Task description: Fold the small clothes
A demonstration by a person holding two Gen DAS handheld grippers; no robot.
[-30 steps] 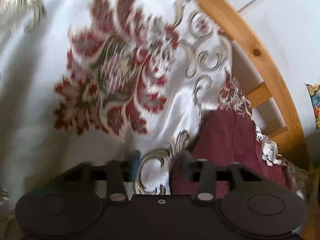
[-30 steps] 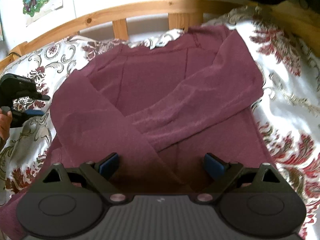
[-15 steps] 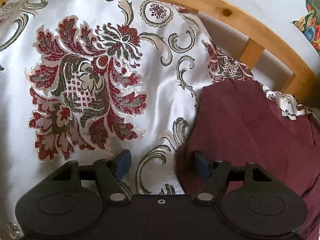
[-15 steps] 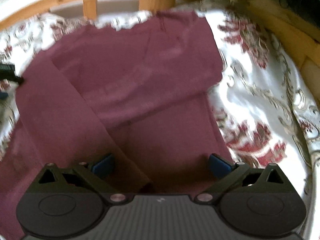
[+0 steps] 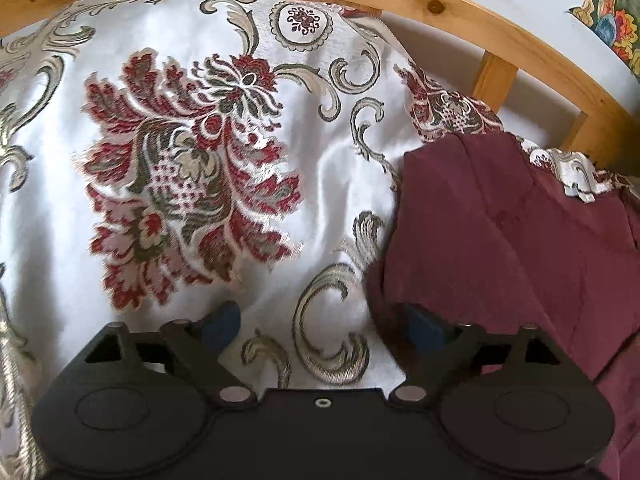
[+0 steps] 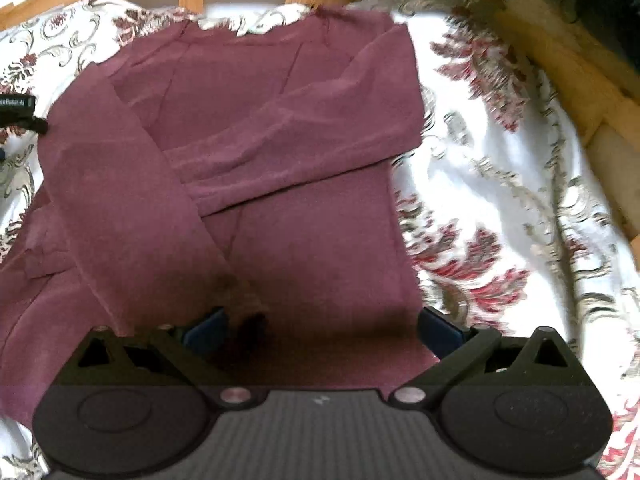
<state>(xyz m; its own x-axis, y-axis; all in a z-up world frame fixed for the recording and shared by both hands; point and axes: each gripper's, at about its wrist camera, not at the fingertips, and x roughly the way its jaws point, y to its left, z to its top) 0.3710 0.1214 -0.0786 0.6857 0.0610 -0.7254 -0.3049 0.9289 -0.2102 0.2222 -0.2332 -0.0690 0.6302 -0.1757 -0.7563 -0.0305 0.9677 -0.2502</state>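
A maroon long-sleeved top (image 6: 280,152) lies flat on the patterned bedspread (image 6: 500,184), both sleeves folded across its front. My right gripper (image 6: 324,328) hangs open over the top's lower part, nothing pinched between its blue pads. In the left wrist view the same top (image 5: 500,248) shows at the right, its left edge next to the right fingertip. My left gripper (image 5: 324,328) is over the bedspread (image 5: 192,168) beside that edge, its jaws opening, with only bedspread showing between them. The left gripper's black body (image 6: 16,116) peeks in at the left edge of the right wrist view.
A curved wooden bed rail (image 5: 440,8) with slats runs along the far side, and the same wooden bed rail (image 6: 560,52) bounds the right side. A colourful picture (image 5: 616,20) hangs on the wall behind. White floral bedspread spreads left and right of the top.
My left gripper's jaws have spread much wider and the view has rolled level, beside the top's edge. The right gripper has shifted to the right over the top, jaws still wide.
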